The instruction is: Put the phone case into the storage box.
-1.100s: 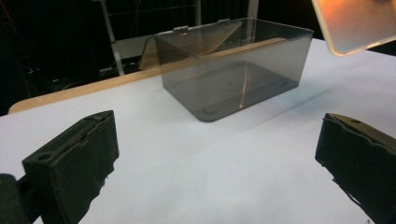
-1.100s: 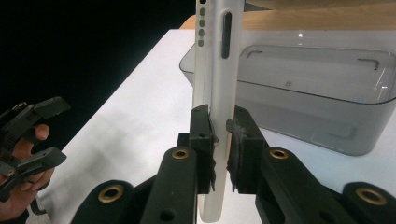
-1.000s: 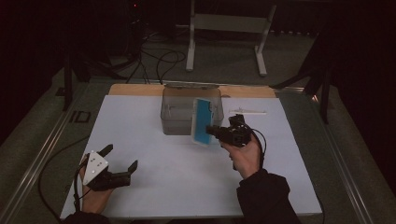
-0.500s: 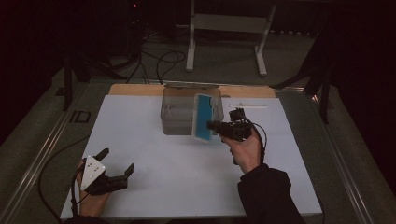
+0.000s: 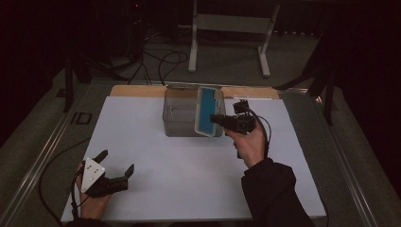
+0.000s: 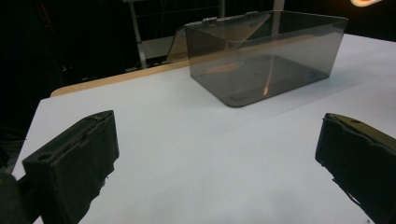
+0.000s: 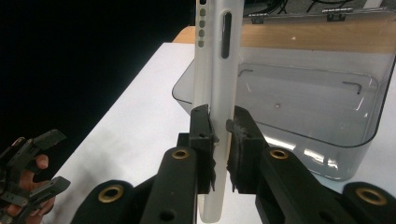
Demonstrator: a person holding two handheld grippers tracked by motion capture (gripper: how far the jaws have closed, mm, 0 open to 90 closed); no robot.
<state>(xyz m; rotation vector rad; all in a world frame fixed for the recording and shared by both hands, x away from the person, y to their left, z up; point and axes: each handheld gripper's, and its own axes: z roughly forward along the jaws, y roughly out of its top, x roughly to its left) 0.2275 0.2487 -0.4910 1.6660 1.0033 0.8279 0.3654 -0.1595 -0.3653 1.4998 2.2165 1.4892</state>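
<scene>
A flat white phone-like slab with a blue face is held on edge, upright, in my right gripper. It hangs at the right rim of a clear plastic box. In the right gripper view the jaws pinch the slab's white edge low down, my right gripper shut on it, and the box is seen with nothing inside. My left gripper rests open near the sheet's front left corner. Its view looks across bare white sheet to the box, with my left gripper holding nothing.
The white sheet covers the table, with a wooden strip along its far edge. The box's hinged lid lies open behind it. A metal stand and cables are on the floor beyond.
The right gripper has lifted the slab a little and carried it farther toward the box. The left gripper has drifted slightly toward the near edge and stays open.
</scene>
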